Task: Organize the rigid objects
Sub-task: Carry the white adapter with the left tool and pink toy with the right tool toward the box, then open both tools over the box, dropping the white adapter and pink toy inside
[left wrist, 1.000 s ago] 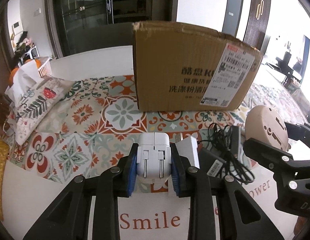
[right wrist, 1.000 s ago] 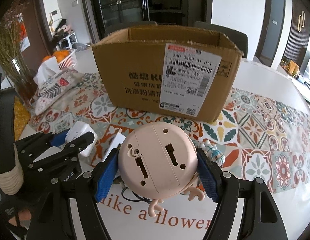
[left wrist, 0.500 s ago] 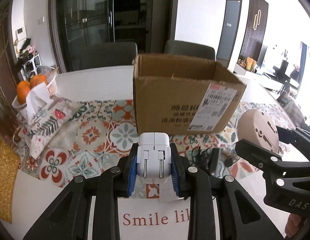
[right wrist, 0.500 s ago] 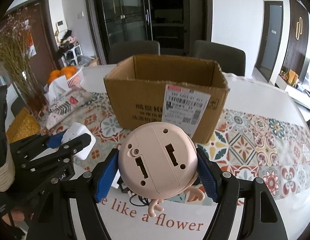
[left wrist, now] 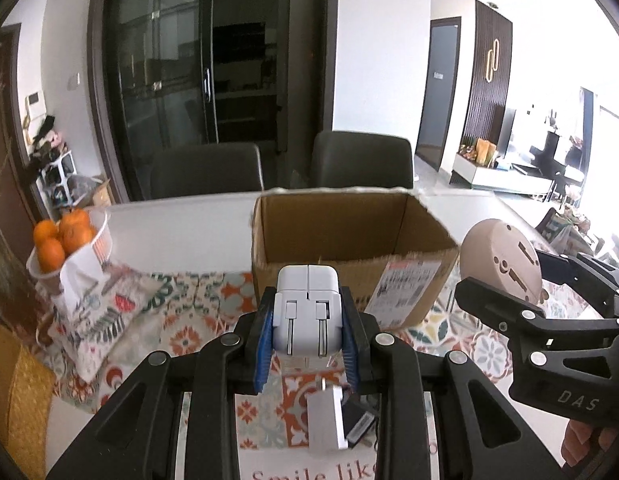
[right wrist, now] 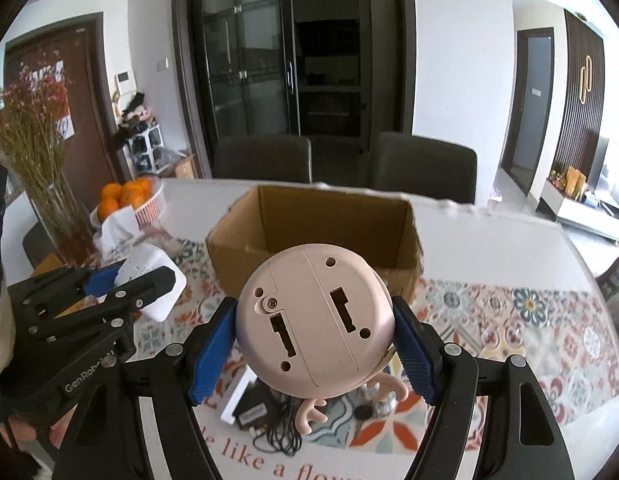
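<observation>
The left tool point(left wrist: 307, 330) grips a white charger point(left wrist: 307, 312), the right tool point(right wrist: 315, 344) a pink toy point(right wrist: 313, 320), neither yet inside the cardboard box point(right wrist: 333, 216) at centre frame.

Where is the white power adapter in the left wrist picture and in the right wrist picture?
Left wrist view: white power adapter at centre, clamped in the left tool, prongs facing the camera.
Right wrist view: at left of centre, partly hidden by that tool.
Shared landmark: the open cardboard box behind it.
</observation>
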The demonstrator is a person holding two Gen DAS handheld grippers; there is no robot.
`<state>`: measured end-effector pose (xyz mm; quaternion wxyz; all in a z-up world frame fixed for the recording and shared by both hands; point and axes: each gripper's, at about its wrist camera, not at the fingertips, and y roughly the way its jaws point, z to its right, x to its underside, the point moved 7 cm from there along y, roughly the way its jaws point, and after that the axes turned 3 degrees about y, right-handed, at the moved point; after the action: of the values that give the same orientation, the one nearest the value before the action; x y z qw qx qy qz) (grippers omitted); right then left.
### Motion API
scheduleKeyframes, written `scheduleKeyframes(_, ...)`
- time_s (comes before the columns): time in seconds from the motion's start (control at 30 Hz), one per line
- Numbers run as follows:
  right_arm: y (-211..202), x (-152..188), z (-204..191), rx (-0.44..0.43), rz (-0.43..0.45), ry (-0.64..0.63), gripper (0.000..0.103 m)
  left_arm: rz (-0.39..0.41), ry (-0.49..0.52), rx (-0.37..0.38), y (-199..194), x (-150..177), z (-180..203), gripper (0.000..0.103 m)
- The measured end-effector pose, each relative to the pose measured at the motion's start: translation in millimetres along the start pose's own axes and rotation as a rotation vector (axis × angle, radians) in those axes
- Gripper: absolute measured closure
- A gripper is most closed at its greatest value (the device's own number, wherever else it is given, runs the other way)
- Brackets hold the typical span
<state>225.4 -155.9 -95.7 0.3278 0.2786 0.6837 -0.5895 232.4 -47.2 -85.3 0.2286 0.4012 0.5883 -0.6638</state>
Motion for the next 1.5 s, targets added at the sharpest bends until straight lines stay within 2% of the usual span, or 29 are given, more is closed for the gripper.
scheduleKeyframes(0.27,4.8,-40.0,7.6,0.0,0.048,-0.014,0.029,0.065,0.03,0.007,4.6,-46.9,0.2,0.074)
scheduleKeyframes(0.57,25.0,-74.4,18.8,-0.009,0.053,-0.025,0.029,0.052,0.028,0.037,30.4,-75.7,-1.0,0.074)
scheduleKeyframes(0.93,73.1,-82.7,36.9,-0.015,-0.045,-0.008,0.029,-0.062,0.037,0.047,86.2,-84.1,2.9,0.074)
scheduleKeyframes(1.13,103.9,-79.1,44.0,-0.032,-0.126,0.007,0.029,-0.158,0.013,0.079,115.6,-75.3,3.6,0.074)
scheduleKeyframes(1.5,142.2,-61.5,51.9,-0.011,-0.235,0.0,0.029,-0.29,0.008,0.064,154.3,-50.7,-3.5,0.074)
